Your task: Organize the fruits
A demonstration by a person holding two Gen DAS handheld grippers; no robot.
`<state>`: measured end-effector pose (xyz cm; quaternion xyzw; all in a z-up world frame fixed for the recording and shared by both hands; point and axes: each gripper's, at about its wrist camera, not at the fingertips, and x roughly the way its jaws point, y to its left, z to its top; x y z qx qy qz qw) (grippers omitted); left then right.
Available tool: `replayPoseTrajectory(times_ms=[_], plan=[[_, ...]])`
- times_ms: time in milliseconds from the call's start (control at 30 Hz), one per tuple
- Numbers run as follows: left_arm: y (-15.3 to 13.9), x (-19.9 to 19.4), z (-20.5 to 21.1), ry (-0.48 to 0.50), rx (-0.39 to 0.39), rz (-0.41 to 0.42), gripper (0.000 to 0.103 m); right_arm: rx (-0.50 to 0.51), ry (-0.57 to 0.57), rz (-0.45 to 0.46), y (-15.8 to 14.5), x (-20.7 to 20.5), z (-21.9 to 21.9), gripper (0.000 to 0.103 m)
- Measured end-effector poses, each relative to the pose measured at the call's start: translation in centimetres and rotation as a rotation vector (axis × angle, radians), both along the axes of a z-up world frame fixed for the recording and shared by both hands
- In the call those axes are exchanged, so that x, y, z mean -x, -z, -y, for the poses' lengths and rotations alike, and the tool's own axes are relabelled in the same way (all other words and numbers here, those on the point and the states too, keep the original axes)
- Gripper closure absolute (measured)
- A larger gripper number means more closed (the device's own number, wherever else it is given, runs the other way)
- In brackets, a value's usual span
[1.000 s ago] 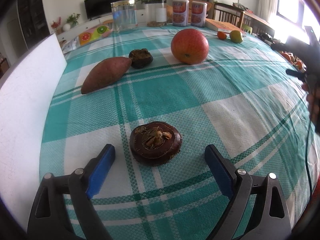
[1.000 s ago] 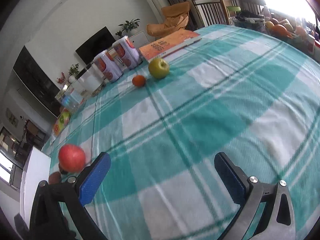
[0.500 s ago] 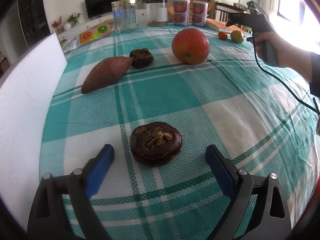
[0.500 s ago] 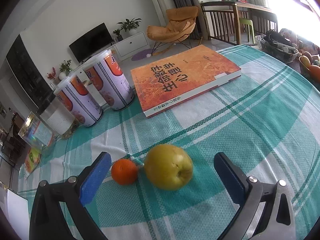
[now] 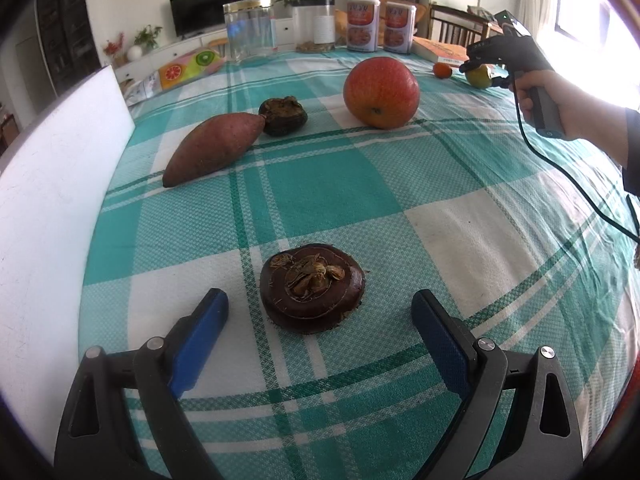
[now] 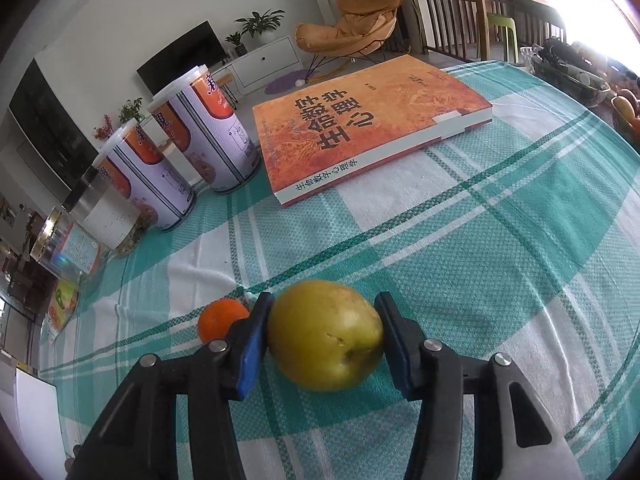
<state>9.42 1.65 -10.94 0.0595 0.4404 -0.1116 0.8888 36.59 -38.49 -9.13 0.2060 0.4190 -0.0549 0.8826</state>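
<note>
Right jaws closing on a yellow-green pear on the checked worktop.

The right gripper (image 6: 325,334) has its blue pads against both sides of the pear (image 6: 325,336), a small orange (image 6: 219,322) just beside at 9 o'clock; an orange book (image 6: 372,124) and two tins (image 6: 176,160) lie toward 12. The left gripper (image 5: 320,320) stands wide open around a dark brown fruit (image 5: 312,292), not touching it. The teal-and-white tablecloth (image 5: 340,184) also carries a red apple (image 5: 381,92) and a sweet potato (image 5: 212,148); a television (image 5: 211,6) and plants line the far wall.
</note>
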Motion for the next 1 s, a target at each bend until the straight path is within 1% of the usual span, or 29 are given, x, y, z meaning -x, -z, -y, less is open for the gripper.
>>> replayPoseTrajectory(times_ms=[100, 167, 267, 400, 500, 567, 600, 667, 767, 867, 933, 1000], plan=[[0.0, 0.0, 0.0, 0.0, 0.0, 0.0, 0.008, -0.016, -0.004, 0.015, -0.1, 1.7, 0.2, 0.052], [0.0, 0.0, 0.0, 0.0, 0.0, 0.0, 0.008, -0.049, -0.007, 0.022, -0.2, 3.4, 0.5, 0.052], [0.0, 0.0, 0.0, 0.0, 0.0, 0.0, 0.008, -0.109, -0.027, 0.033, -0.6, 7.0, 0.6, 0.052], [0.0, 0.0, 0.0, 0.0, 0.0, 0.0, 0.008, -0.227, -0.082, 0.028, -0.7, 13.4, -1.0, 0.052], [0.0, 0.0, 0.0, 0.0, 0.0, 0.0, 0.008, -0.314, -0.116, 0.023, -0.1, 19.2, -3.7, 0.052], [0.0, 0.0, 0.0, 0.0, 0.0, 0.0, 0.008, -0.325, -0.145, 0.019, 0.0, 23.1, -6.4, 0.052], [0.0, 0.0, 0.0, 0.0, 0.0, 0.0, 0.008, -0.305, -0.165, 0.029, -0.1, 25.1, -8.1, 0.052], [0.0, 0.0, 0.0, 0.0, 0.0, 0.0, 0.008, -0.219, -0.211, 0.061, -0.6, 28.4, -11.6, 0.052], [0.0, 0.0, 0.0, 0.0, 0.0, 0.0, 0.008, -0.102, -0.252, 0.088, -0.7, 31.7, -15.9, 0.052], [0.0, 0.0, 0.0, 0.0, 0.0, 0.0, 0.008, 0.043, -0.297, 0.085, 0.0, 32.8, -18.9, 0.052], [0.0, 0.0, 0.0, 0.0, 0.0, -0.001, 0.008, 0.073, -0.306, 0.062, 1.0, 33.0, -19.2, 0.051], [0.0, 0.0, 0.0, 0.0, 0.0, -0.001, 0.008, 0.085, -0.298, 0.064, 1.0, 33.2, -19.2, 0.052]])
